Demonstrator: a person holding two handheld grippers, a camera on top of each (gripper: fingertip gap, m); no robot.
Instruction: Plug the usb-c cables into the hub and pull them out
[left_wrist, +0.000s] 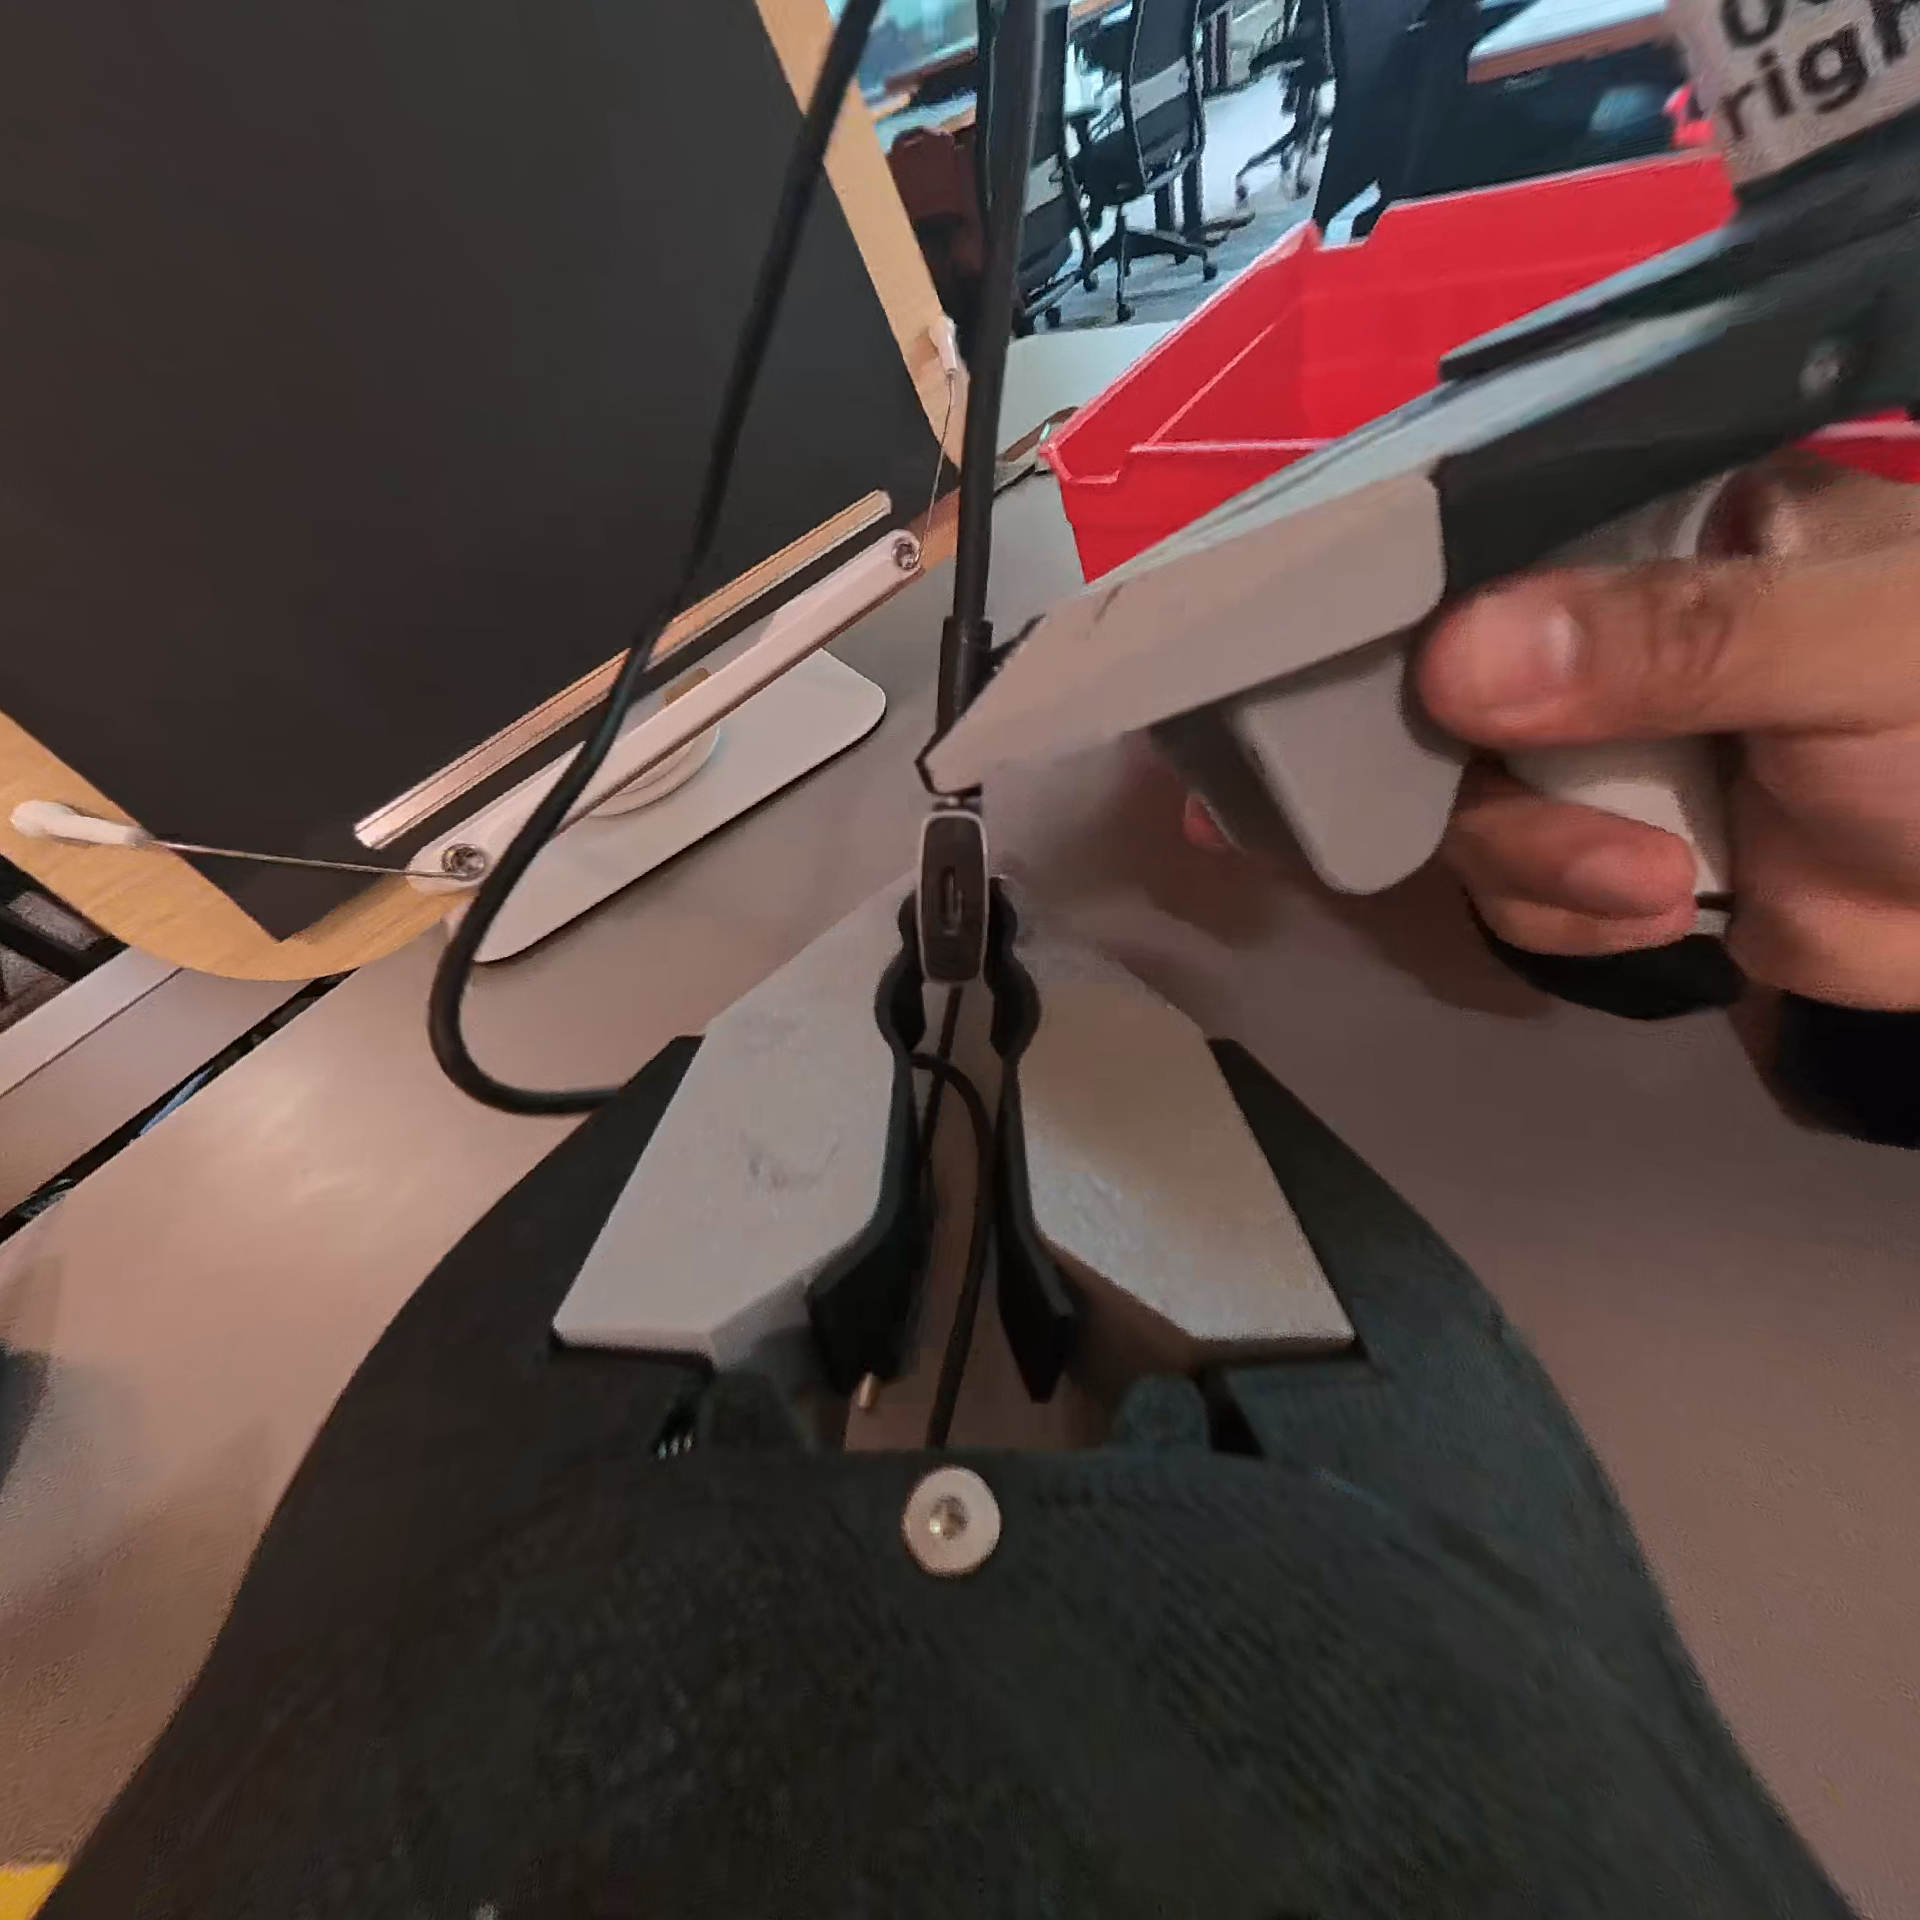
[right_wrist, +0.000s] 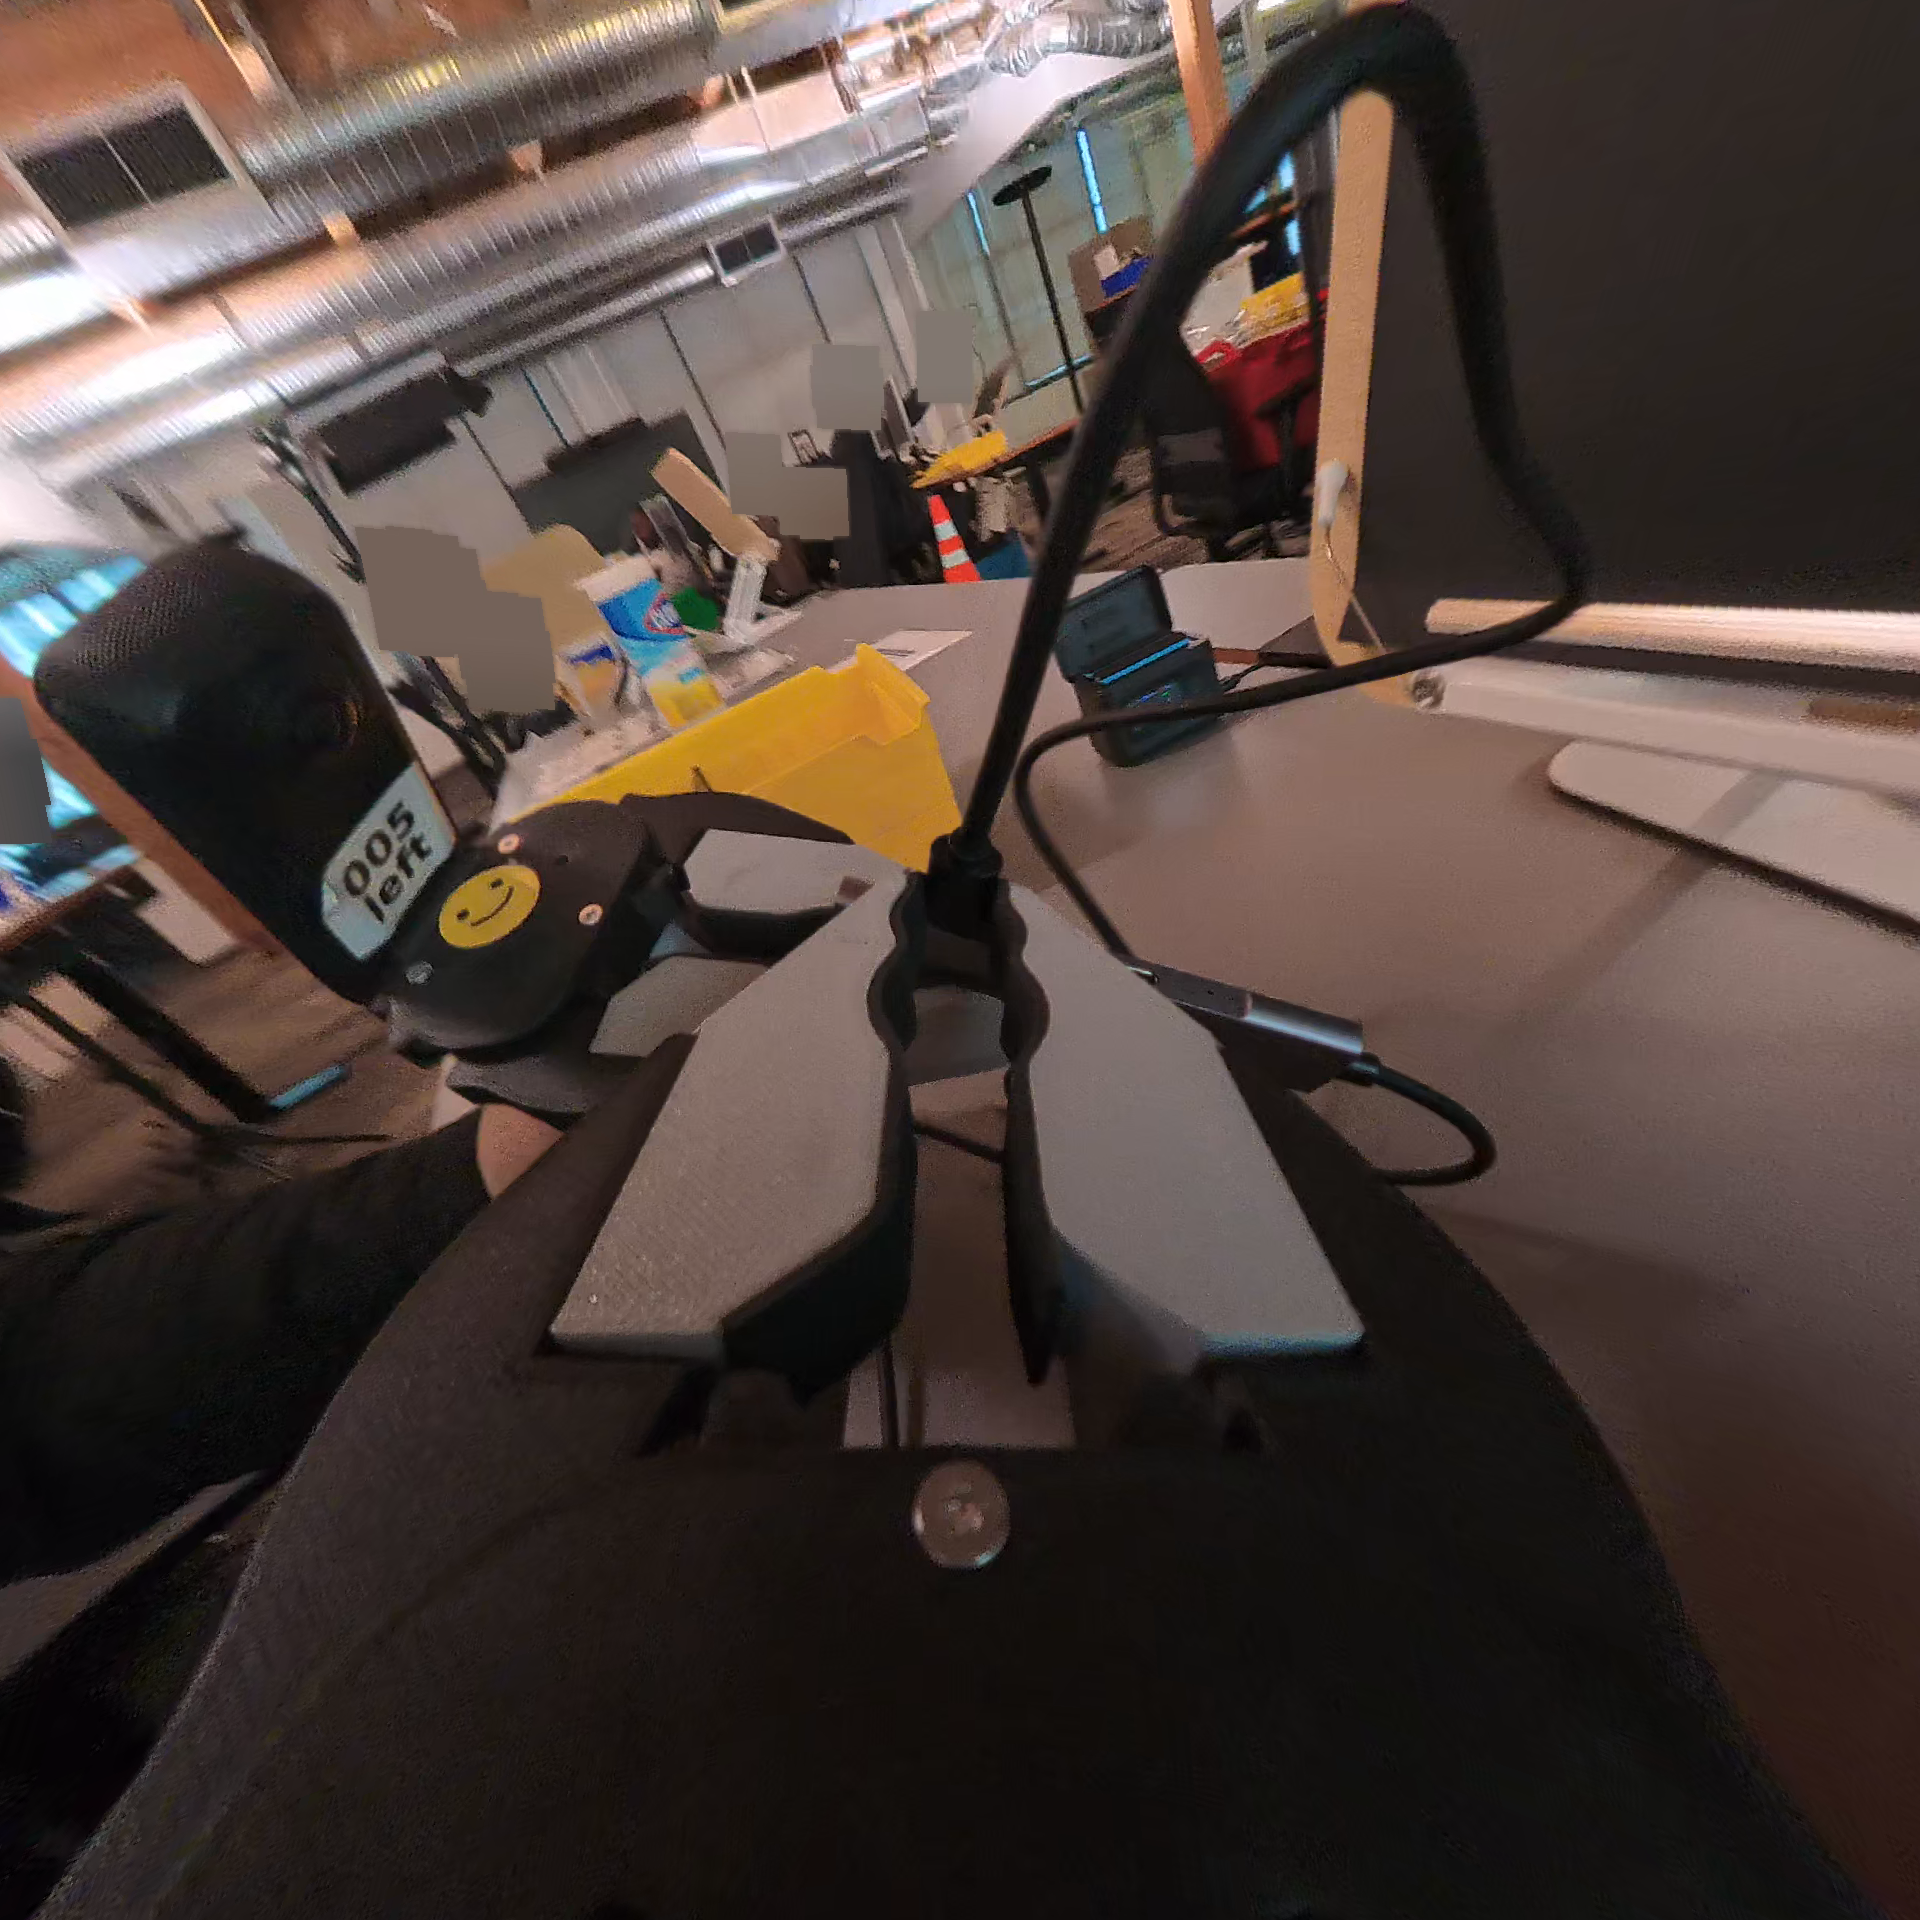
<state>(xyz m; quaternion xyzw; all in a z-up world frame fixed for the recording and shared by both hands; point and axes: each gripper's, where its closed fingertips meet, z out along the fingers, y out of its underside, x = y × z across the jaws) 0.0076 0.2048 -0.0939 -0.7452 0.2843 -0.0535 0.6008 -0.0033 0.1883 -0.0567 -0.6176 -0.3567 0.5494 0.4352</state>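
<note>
Left gripper (left_wrist: 951, 935) fingers narrow, clamped on the USB-C hub (left_wrist: 950, 914), held clear of the table (left_wrist: 1558, 1299) with its end port facing up and away from the camera. Right gripper (right_wrist: 956, 925) fingers likewise narrow, pinching the black USB-C plug (right_wrist: 961, 883); its cable (right_wrist: 1091, 436) arcs up past the monitor (right_wrist: 1714, 312). Seen from the left wrist view, plug directly above the port, nearly touching; whether seated at all, cannot tell. Long axes of plug and hub close to 1 line. Probably only a short straight push or pull along that axis needed. 2nd grey connector (right_wrist: 1268, 1013) lying on the table, just right of the right gripper.
</note>
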